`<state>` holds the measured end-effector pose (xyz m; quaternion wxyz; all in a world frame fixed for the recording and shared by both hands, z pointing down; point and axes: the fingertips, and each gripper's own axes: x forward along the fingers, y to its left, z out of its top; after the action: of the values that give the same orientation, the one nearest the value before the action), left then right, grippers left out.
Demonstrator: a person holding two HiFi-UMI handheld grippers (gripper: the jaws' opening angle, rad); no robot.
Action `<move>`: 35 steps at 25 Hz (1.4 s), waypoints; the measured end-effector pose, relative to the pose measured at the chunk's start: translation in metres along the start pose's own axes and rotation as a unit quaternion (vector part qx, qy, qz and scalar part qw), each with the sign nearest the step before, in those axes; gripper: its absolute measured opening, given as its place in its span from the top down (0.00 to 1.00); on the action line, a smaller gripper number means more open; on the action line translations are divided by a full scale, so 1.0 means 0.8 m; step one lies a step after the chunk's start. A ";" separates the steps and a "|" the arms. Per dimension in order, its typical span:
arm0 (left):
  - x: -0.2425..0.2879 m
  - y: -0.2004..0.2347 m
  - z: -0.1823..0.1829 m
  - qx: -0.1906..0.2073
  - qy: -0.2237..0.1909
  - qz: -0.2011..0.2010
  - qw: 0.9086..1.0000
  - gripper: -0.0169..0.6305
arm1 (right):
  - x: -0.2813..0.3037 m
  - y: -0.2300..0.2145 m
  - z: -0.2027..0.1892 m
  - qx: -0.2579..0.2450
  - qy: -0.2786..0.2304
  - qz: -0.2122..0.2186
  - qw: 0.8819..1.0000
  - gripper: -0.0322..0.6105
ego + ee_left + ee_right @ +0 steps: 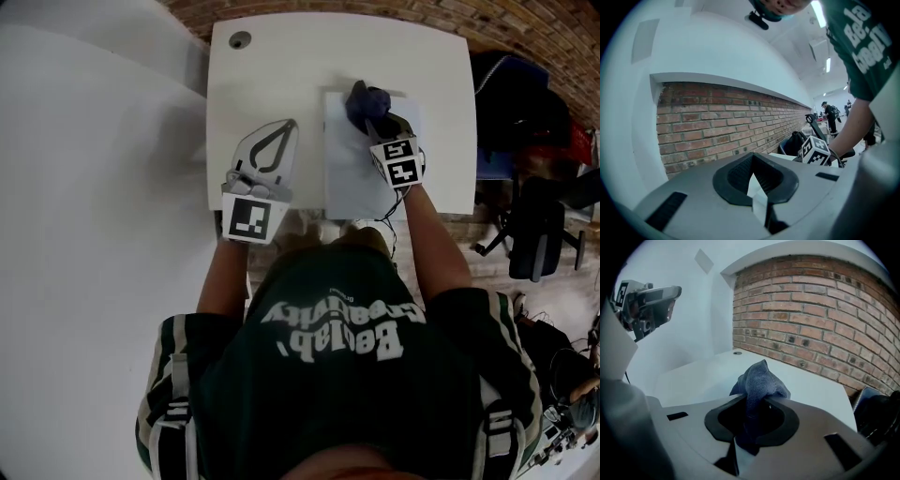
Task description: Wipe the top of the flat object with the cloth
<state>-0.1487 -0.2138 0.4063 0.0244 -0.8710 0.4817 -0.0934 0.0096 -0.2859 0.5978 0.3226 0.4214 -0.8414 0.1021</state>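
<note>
Cloth: dark blue, bunched. Sat at the far end of the flat object, pinched between the closed jaws of the right gripper, with a tuft standing up past the jaw tips.

Flat object: white, rectangular. Lay on the right half of the white table, reaching from the near edge toward the middle.

Right gripper: clamped on the cloth, pointed away from the person along the flat object.

Left gripper: jaws pressed together at the tips, nothing between them. Hung over the bare table just left of the flat object, apart from it, angled up toward the brick wall.

Small round hole: far left corner of the table, well apart from the work.

Progress, as judged: cloth taken up and brought to the far end of the flat object. Could not tell whether it pressed on the surface. No mark of wiping visible. Likely early in the task, with the stretch nearer the person left to cover.
</note>
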 end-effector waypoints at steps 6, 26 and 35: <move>0.023 -0.027 0.013 0.004 -0.006 -0.013 1.000 0.98 | -0.027 -0.066 -0.037 0.004 0.015 -0.040 0.999 0.87; 0.023 -0.062 0.016 -0.002 -0.012 -0.029 0.999 0.98 | -0.083 -0.061 -0.084 -0.017 0.046 -0.028 0.998 0.87; 0.010 -0.062 0.003 -0.008 -0.010 -0.045 0.999 0.98 | -0.150 -0.006 -0.136 -0.010 0.084 -0.008 0.996 0.87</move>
<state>-0.1028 -0.1942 0.4117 0.0176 -0.8930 0.4422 -0.0820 0.1153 -0.1633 0.6060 0.3969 0.4146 -0.8092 0.1259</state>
